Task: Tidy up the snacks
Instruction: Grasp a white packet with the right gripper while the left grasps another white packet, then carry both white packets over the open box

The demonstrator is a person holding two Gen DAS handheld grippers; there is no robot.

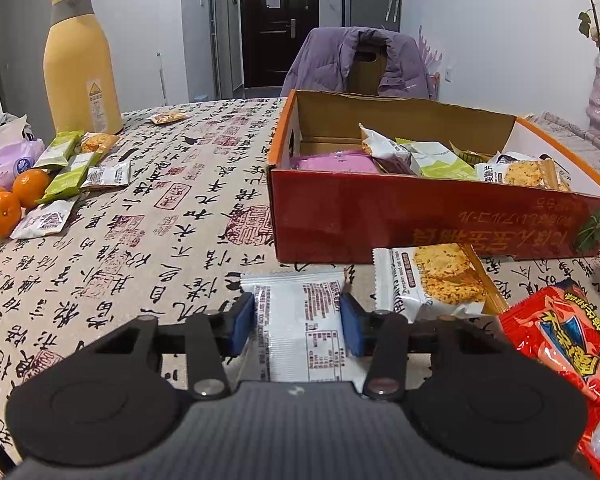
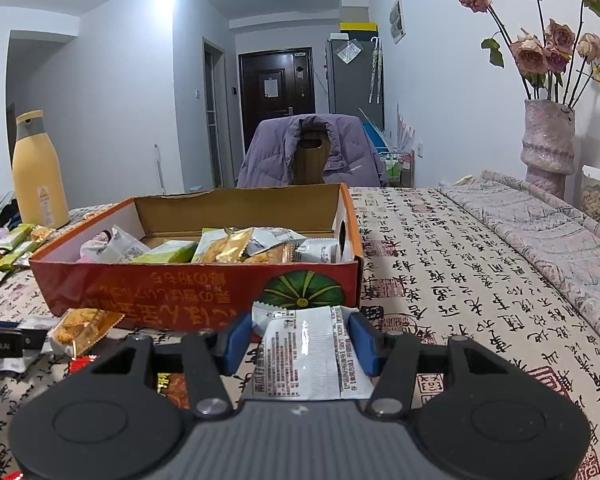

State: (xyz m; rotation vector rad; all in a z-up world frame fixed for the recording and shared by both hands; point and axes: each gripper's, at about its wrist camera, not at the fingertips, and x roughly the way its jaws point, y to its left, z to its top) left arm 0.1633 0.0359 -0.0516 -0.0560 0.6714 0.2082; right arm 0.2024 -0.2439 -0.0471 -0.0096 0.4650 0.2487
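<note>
Left wrist only: tangerines.

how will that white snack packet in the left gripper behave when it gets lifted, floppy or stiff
The white snack packet is probably light and somewhat floppy: thin crinkled film, so its free ends may droop. The glossy wrapper could slip between the left gripper pads, which pinch only its edges.

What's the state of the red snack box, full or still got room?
Partly filled. The red box has no lid on and holds several packets across its middle and right side; bare cardboard floor shows at the back-left.
</note>
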